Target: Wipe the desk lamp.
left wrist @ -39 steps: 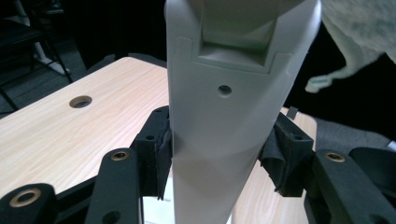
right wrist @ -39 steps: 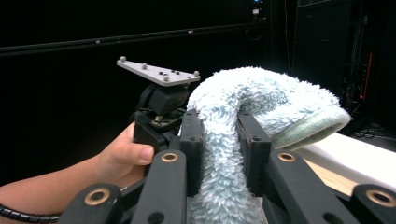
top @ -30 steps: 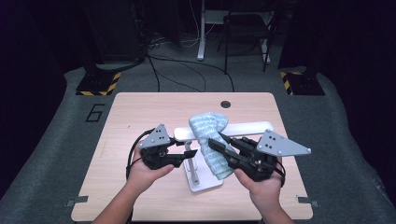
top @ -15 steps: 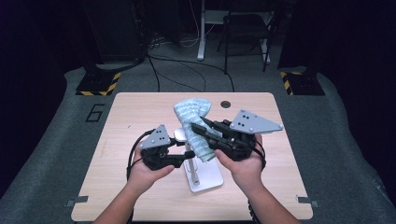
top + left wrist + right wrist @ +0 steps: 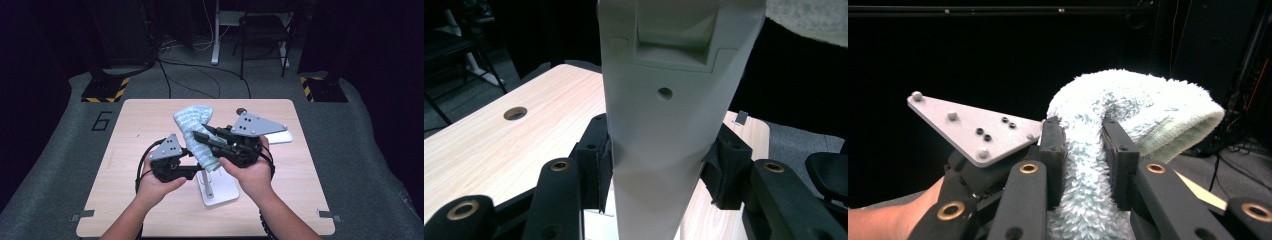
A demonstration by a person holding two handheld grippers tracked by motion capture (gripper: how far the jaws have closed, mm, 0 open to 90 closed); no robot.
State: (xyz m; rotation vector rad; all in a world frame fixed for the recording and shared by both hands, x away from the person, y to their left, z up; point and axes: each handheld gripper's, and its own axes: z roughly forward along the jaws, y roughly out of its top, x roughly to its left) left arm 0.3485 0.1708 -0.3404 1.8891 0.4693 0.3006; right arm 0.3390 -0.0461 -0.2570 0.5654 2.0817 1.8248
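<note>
L claw point(image 5: 197, 172) is gripping the white stand point(image 5: 218, 187) by its upright post, just above the base; in the left gripper view the pads point(image 5: 600, 165) are pressing on both sides of the post point(image 5: 669, 125), so the jaws are sitting approx half-wide, clamped on it. The stand's base is resting on the worktop point(image 5: 150, 115), near the front-centre.

R claw point(image 5: 200, 136) is pinching a pale blue fluffy sock point(image 5: 195, 132), jaws narrow and squeezed tight on the fabric. In the right gripper view the sock point(image 5: 1128, 105) is bulging up between the pads point(image 5: 1053, 145) and folding over to the right, its open cuff facing right. In the high view the sock is hanging in the air above the worktop, just behind and above the L claw, with its lower end drooping down beside the stand's post; can't tell whether it's touching the post.

Both hands are coming in from the near edge: L hand point(image 5: 155, 187) low at the stand, R hand point(image 5: 250, 172) beside it, w/ the R gripper angling toward the left.

A cable hole point(image 5: 241, 111) is showing at the worktop's far edge.
</note>
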